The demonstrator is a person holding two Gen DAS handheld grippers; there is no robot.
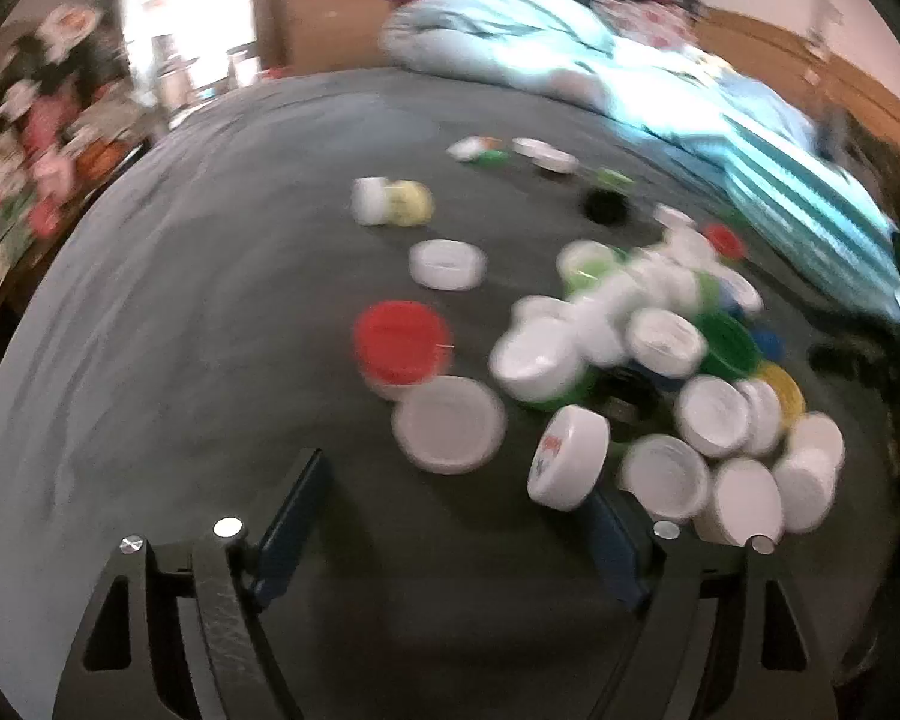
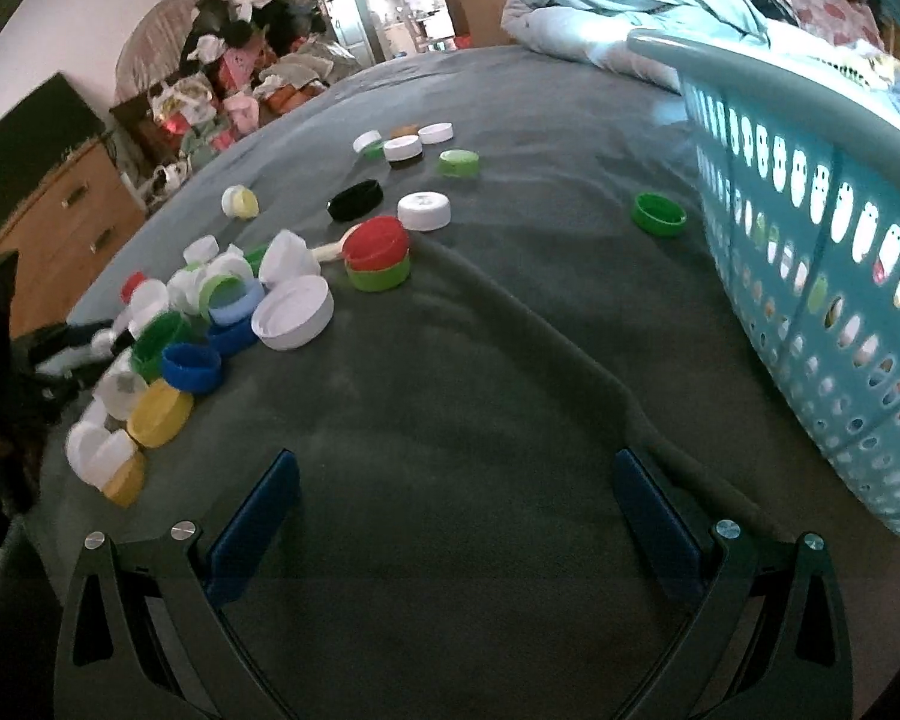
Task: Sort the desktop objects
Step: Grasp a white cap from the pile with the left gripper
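Grey blanket-covered bed (image 2: 480, 360), aqua laundry basket (image 2: 810, 228) at its right, heap of bottle caps (image 1: 660, 360) spread across it. Left hand-held gripper (image 1: 456, 522) wide open, empty, nearer; a tilted white cap (image 1: 567, 465) touches its right finger. Right hand-held gripper (image 2: 456, 516) spread, empty.

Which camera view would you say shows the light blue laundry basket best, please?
The right wrist view: the laundry basket fills its right side, sharp, with rim and perforated wall clear on the grey blanket. The left wrist view shows only a blurred striped sliver at its right edge.
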